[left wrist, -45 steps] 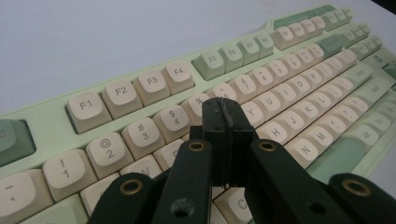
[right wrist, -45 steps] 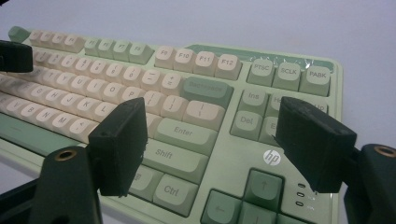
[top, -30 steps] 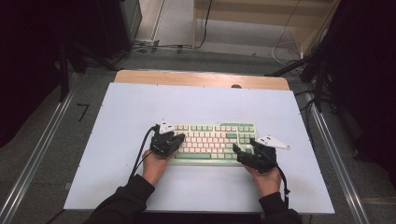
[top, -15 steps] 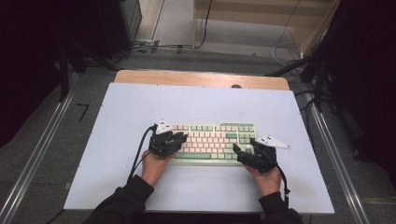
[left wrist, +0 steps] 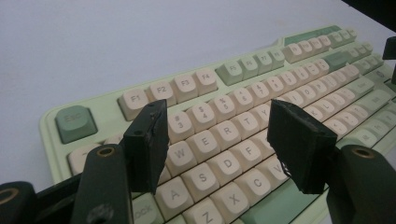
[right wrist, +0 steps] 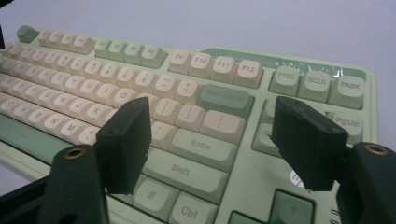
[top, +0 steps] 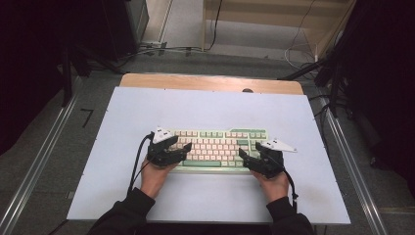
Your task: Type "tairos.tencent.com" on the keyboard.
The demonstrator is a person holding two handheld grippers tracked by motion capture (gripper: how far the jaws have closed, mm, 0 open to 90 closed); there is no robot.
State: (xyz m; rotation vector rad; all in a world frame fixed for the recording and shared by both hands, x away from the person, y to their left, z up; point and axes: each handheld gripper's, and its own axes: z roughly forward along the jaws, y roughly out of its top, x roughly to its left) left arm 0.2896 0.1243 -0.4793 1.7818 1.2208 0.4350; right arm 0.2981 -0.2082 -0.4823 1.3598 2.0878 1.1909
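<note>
Comparing with earlier frames: both hands, both tools and the keyboard sit where they did a second ago; no shift is visible.
Keyboard [top: 215, 148]: lies flat near the middle of the worktop [top: 205, 107], long side across it; pale green case, cream letter keys, darker green modifier keys, all with rounded, matte tops.
Left tool [top: 169, 149]: poised over the keyboard's left end; jaws spread wide with nothing between them. In the left gripper view [left wrist: 224, 140] they frame the W, E, R, S, D and F keys. Whether the tips touch the keys cannot be told.
Right tool [top: 258, 159]: over the keyboard's right end; jaws likewise spread and empty. In the right gripper view [right wrist: 215, 140] they frame Enter and Shift.
Jaw pads: black, blocky, square-faced, with slightly rough edges; brass-coloured rivets sit in the arms behind them.
Plates: a grey three-cornered plate tops each tool.
Worktop: smooth, pale bluish-white sheet with a wooden strip [top: 210, 82] along its far edge.
Sleeves [top: 129, 215]: dark, entering from the near edge.
</note>
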